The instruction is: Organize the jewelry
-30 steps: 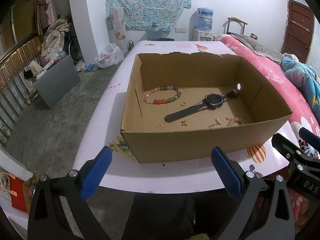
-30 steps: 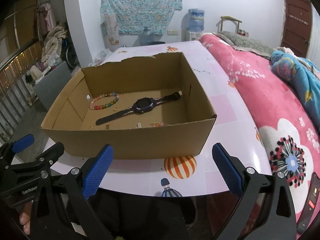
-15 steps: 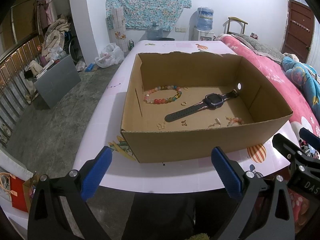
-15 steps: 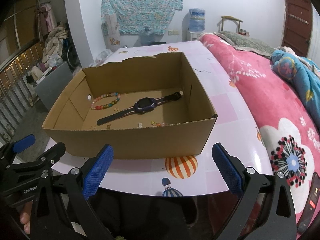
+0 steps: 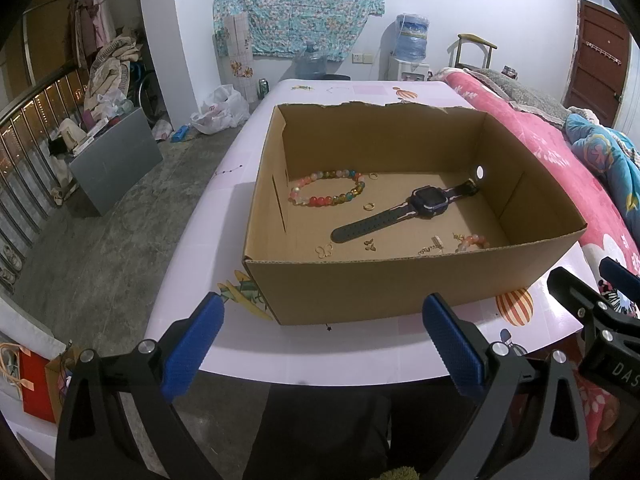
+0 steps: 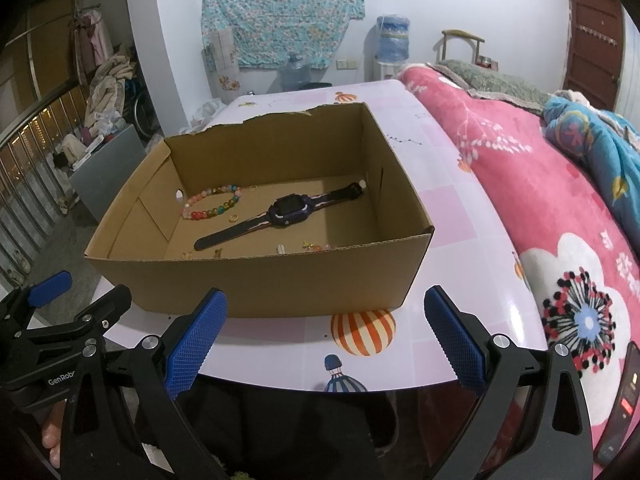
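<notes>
We locate the jewelry inside an open cardboard box that stands on a pink patterned table. A multicolored bead bracelet lies near the box's far-left corner. A dark wristwatch lies diagonally across the floor of the box, its strap end close to the right wall. Two small gold rings lie apart, between the bracelet and the watch. Along the near wall we see a gold butterfly charm, a smaller charm, a fine chain and what appears to be a second, pink-beaded bracelet, partly hidden by the box rim.

Our left gripper hovers before the box's near wall, jaws spread wide, nothing between them. Our right gripper hovers beside it over the table edge, jaws likewise spread and empty. A pink floral bedspread borders the table's right side.
</notes>
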### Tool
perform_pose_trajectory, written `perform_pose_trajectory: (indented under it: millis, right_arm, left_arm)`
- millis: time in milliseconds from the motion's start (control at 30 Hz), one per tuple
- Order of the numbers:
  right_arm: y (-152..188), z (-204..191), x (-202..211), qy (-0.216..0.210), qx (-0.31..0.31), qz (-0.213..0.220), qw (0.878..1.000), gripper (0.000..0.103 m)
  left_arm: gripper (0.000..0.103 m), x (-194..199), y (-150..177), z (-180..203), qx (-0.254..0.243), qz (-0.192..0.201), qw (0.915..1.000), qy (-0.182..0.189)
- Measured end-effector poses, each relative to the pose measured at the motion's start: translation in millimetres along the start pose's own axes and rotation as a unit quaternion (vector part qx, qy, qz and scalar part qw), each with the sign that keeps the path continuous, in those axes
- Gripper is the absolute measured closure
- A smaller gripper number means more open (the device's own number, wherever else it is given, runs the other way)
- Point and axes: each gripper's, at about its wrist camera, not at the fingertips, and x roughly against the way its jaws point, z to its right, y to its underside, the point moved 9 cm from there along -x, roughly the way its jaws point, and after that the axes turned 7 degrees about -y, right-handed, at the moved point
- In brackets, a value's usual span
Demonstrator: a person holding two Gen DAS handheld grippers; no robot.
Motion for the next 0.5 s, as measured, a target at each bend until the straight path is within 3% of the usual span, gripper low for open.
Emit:
perform_pose_trajectory:
  millis: [500]
  right_arm:
    - [1.5, -0.4, -0.8, 0.001, -0.003, -0.001, 1.0, 0.008]
  left_arm:
    - [0.005, 0.0, 1.2, -1.8, 0.007, -0.006, 1.0, 0.001]
